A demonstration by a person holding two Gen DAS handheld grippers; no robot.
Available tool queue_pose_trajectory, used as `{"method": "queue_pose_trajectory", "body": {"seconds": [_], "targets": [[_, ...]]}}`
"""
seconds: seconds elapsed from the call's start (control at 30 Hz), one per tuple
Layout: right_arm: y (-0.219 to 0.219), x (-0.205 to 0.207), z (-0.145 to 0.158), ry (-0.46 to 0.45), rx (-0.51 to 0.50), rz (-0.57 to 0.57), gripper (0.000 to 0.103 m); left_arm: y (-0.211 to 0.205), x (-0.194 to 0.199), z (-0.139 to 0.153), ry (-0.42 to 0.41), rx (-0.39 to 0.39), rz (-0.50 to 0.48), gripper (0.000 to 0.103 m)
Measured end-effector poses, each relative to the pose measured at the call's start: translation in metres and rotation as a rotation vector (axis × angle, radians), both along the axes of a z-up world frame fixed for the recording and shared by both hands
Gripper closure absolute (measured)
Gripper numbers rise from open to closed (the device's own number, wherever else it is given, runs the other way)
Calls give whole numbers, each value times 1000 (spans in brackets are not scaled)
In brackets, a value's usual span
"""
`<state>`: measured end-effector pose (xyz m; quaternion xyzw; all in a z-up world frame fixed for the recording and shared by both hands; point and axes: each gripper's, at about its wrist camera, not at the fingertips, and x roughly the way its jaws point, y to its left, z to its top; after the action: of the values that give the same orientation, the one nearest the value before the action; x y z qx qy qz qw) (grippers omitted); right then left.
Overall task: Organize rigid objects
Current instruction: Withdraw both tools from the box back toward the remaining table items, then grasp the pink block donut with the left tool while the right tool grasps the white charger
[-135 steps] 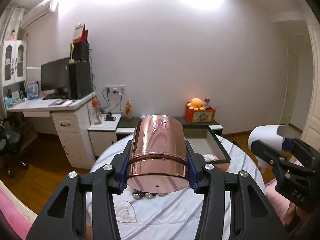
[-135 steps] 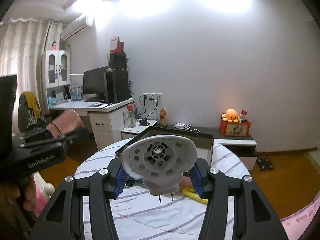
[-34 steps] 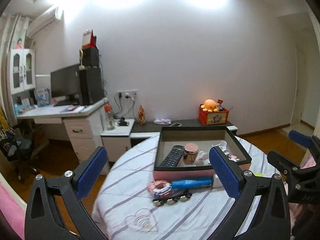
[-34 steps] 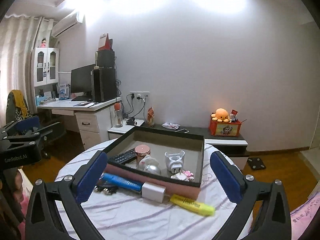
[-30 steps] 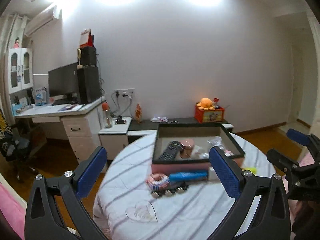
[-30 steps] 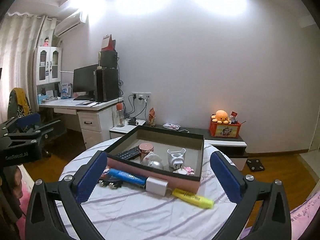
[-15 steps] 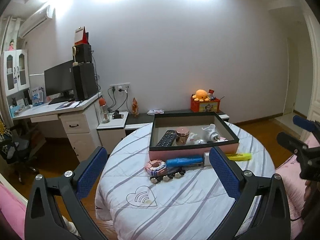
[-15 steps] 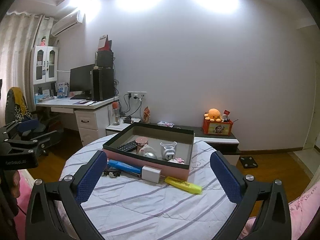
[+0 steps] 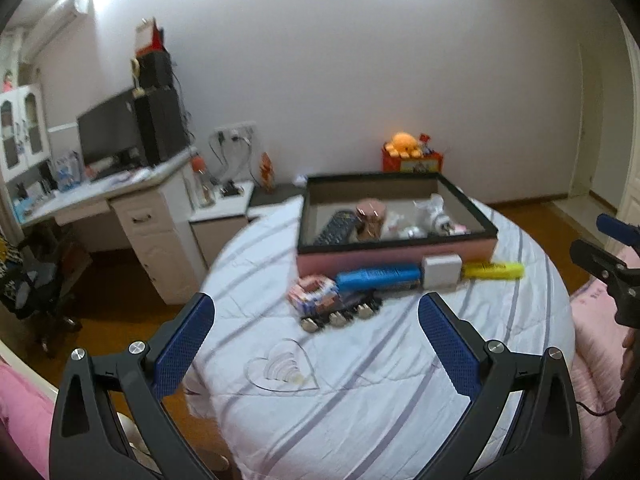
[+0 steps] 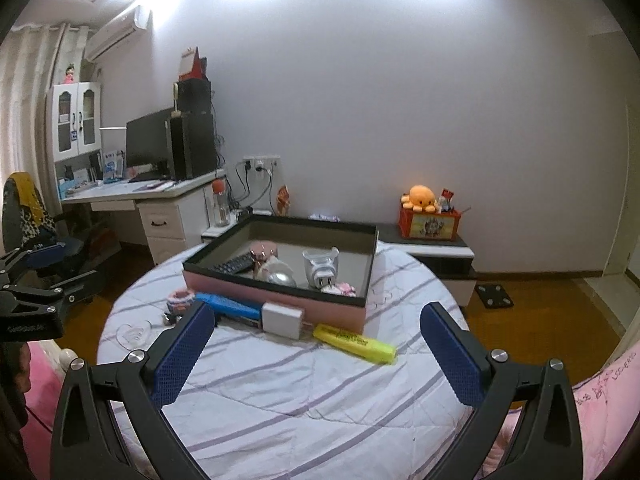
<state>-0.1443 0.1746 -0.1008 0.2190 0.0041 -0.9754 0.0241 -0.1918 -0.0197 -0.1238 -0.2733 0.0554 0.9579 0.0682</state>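
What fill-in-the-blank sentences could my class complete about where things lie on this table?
1. The remote control lies ____ the tray.
2. The yellow highlighter lies ____ the tray, on the tablecloth.
3. Both the left gripper and right gripper are ____.

Missing words: inside; outside; open

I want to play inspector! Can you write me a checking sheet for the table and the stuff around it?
Surface: round table, striped white cloth.
Job's things: box holds remote, pink jar, white plug.
Clutter: blue tube, white block, yellow marker lie outside the box.
Grippers: left tool and right tool open, empty.
Cables: wall socket cables.
Surroundings: desk, monitor, orange octopus toy.
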Motion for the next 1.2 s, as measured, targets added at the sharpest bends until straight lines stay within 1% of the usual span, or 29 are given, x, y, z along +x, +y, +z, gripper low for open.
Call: {"method": "queue_pose_trajectory", "body": {"seconds": [0.07,0.2,0.3,0.43,0.53,0.57,0.63,0.7,0.87,1.1,1.13,1.17,1.2], "targets": [[4,-8,-8,-25,-6,-5,0,2,-8,-9,-32,4,-6,0],[13,-25,-27,-84,-22,-15,0,4,-27,-28,-89,-14,3,0],[19,-39,-41,-132,-30,-25,0,2,-45,-42,-137,-15,26,0],[25,-59,-60,-193,-45,-26,0,-3,-66,-53,-177,-7,53,0],[26,-71,-71,-221,-47,-16,0,-6,-85,-61,-215,4,70,0],[26,-75,-73,-229,-48,-14,0,-6,-92,-64,-227,2,75,0],[27,-84,-80,-247,-50,-9,0,-6,-103,-70,-237,-26,87,0],[29,-92,-84,-263,-53,-7,0,-6,-114,-77,-251,-50,91,0],[34,-109,-92,-292,-69,-12,0,-11,-139,-91,-317,-37,85,0],[34,-124,-99,-331,-67,-9,0,-7,-159,-103,-339,-34,58,0],[34,-125,-98,-332,-67,-7,0,-6,-160,-103,-331,-34,51,3],[35,-126,-98,-333,-68,-6,0,-6,-161,-103,-326,-30,37,11],[35,-127,-98,-334,-68,-5,0,-6,-163,-105,-336,-16,21,16]]}}
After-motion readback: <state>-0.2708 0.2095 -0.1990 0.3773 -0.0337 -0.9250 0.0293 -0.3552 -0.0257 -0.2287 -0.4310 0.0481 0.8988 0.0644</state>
